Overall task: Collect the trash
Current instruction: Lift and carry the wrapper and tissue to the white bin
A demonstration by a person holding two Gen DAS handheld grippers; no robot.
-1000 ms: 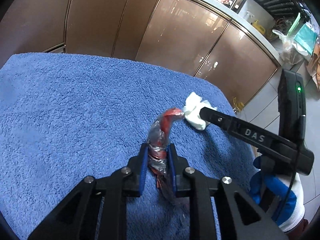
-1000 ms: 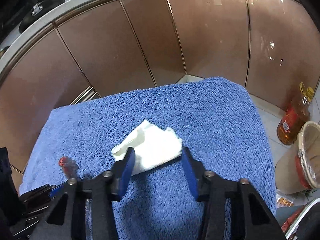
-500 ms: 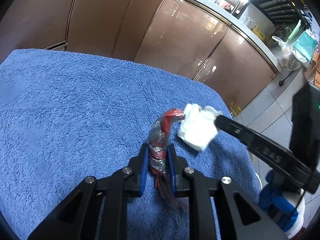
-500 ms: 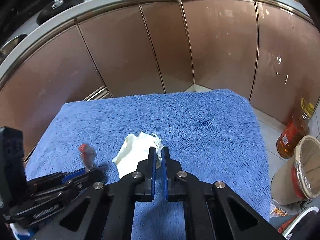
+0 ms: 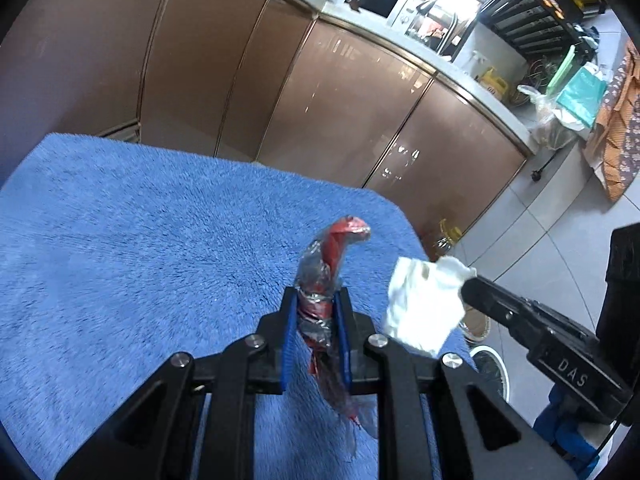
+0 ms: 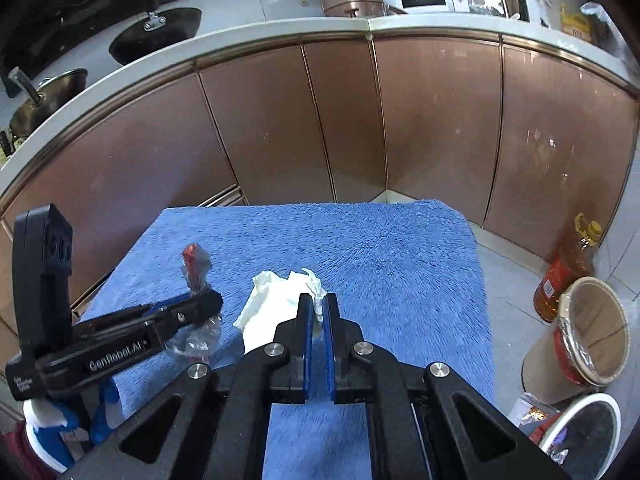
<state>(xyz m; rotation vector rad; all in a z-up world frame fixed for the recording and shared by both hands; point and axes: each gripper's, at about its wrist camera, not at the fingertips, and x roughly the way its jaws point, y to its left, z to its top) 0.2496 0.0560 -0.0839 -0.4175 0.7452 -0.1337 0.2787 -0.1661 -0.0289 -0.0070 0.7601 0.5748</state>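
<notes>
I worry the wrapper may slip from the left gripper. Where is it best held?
Probably where the left gripper pinches the red wrapper now: its twisted, narrow middle, taken from the sides. The loose clear film below looks too limp to hold.

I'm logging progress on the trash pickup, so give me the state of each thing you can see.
left tongs: shut on the red wrapper
red wrapper: crumpled, lifted off the towel
right tongs: shut on the white tissue
white tissue: crumpled, held up
blue towel: spread flat
waste basket: open, lined, on the floor
</notes>
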